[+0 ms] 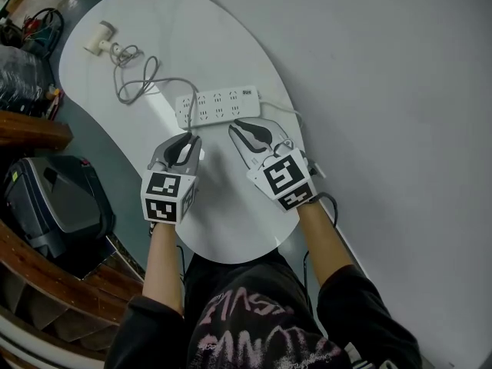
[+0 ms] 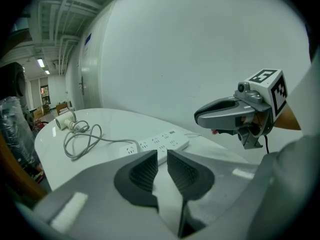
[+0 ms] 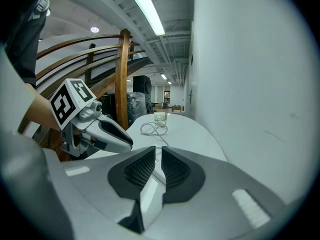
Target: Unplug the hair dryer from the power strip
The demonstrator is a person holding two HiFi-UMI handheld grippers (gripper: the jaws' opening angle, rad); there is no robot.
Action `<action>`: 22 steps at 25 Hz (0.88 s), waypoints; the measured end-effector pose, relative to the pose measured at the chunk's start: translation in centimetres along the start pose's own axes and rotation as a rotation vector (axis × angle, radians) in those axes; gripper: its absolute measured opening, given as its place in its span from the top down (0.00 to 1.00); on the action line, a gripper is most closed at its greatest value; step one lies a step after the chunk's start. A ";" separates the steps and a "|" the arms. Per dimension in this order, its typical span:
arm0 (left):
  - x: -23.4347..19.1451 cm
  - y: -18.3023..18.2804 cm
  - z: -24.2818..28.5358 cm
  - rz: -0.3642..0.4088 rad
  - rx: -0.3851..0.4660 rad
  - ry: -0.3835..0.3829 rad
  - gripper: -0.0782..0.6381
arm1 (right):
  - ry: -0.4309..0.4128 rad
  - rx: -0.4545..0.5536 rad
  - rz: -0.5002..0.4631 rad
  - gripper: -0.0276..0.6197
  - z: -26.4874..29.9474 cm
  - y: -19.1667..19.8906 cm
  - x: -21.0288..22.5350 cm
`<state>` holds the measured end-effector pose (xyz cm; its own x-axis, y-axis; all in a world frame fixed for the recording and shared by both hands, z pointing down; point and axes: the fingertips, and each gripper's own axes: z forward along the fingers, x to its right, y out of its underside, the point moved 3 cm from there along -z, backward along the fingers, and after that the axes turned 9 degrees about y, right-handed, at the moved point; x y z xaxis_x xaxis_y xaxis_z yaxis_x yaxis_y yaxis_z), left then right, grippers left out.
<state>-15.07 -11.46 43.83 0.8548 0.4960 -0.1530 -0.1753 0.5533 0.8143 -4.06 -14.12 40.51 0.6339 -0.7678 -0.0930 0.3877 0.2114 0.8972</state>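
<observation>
Head view: L gripper (image 1: 187, 140) and R gripper (image 1: 237, 127) hover over the white table (image 1: 231, 229), just short of the power strip (image 1: 218, 106). Both pairs of jaws stand narrowly apart, nothing betw. them. Hair dryer (image 1: 100, 37) lies at the table's far end, its cord (image 1: 134, 83) looping to the strip's left end

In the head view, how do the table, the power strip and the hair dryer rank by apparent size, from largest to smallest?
1. table
2. power strip
3. hair dryer; it lies at the table's far end, so distance may make it look smaller than it is.
</observation>
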 end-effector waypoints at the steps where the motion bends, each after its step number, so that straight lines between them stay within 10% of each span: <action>1: 0.1 -0.4 -0.2 0.004 0.009 -0.006 0.81 | 0.002 0.008 0.001 0.89 -0.2 -0.2 0.0; 22: 3.9 -5.9 -5.9 0.020 0.190 -0.144 0.88 | 0.086 0.154 0.040 0.94 -6.8 -4.3 0.2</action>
<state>-13.57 -8.83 35.16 0.9150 0.3980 -0.0653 -0.1096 0.4012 0.9094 -1.01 -11.09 33.72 0.7043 -0.7045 -0.0870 0.2585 0.1405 0.9557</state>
